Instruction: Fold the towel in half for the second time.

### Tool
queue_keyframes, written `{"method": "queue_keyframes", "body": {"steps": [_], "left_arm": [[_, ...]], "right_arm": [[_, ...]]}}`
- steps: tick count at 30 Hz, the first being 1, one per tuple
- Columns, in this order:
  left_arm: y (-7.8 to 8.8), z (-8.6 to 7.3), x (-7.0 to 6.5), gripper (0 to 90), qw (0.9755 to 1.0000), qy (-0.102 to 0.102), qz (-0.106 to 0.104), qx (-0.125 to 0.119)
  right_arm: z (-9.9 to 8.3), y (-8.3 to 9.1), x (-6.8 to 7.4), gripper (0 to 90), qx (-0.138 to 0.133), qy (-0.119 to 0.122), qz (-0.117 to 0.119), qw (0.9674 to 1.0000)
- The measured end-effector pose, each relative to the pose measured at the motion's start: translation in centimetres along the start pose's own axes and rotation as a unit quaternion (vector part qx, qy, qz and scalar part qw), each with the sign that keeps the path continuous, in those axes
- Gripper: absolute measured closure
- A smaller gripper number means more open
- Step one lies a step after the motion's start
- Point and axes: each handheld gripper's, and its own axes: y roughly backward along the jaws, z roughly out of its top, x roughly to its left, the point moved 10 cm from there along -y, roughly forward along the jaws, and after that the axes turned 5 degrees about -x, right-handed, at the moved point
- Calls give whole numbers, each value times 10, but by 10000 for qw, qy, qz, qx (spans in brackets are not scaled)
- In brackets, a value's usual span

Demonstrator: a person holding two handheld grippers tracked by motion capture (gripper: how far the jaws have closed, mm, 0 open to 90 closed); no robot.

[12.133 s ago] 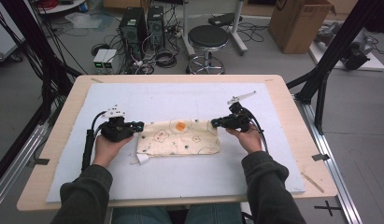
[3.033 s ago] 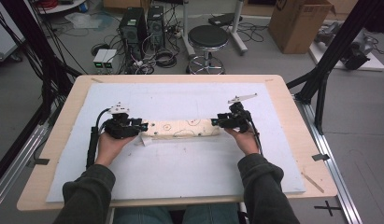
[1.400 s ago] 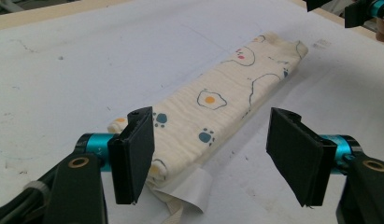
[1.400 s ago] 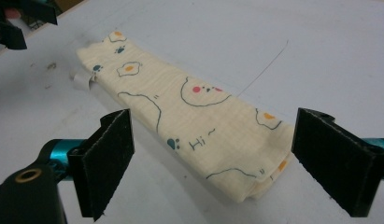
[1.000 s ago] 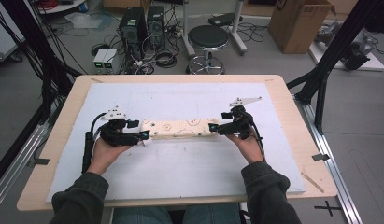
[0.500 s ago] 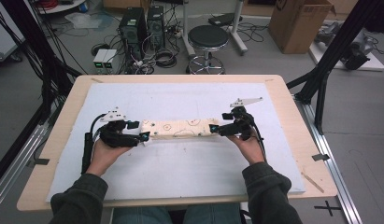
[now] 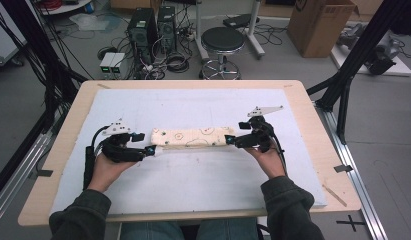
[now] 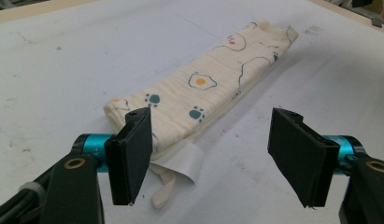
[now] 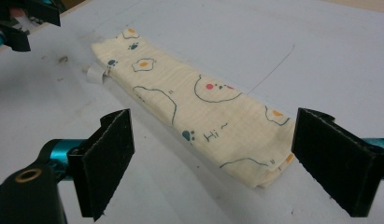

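At the centre of the high view, one cream cotton cloth (image 7: 193,137) printed with fried eggs, blue paw prints and outlined bears lies folded into a long, narrow strip on a pale grey-blue mat (image 7: 193,175), which covers a light wooden table (image 7: 318,120). Its weave looks finely ribbed and soft; a white label (image 8: 187,163) and a thin cream loop stick out from the end at the lower centre of the left gripper view. Two handheld black grippers with teal collars flank the strip: the left gripper (image 8: 217,156) at centre left in the high view, the right gripper (image 9: 236,163) at centre right. Each has its flat, foam-faced jaws spread wide, clamping nothing, just beside one end of the cloth. Two dark green sleeves enter from the bottom edge. Across the top of the frame, on a grey floor, stand one round black stool (image 7: 221,42), two black computer towers (image 7: 153,25), tangled cables and one brown cardboard box (image 7: 318,25).
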Motion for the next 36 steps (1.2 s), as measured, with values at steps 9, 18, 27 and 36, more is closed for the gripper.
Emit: {"method": "queue_keyframes", "body": {"steps": [9,18,27,36], "left_arm": [[8,-5,-1,312,10000,-42,15,12],[15,-10,-5,309,10000,-53,-1,23],[21,-17,-6,305,10000,-72,37,34],[27,-19,-8,300,10000,-85,28,-1]], "right_arm": [[-7,5,2,124,-40,-3,-3,10000],[-13,10,3,124,-36,2,0,10000],[-15,15,7,124,-54,59,24,10000],[-28,17,3,124,-27,-35,-7,10000]]}}
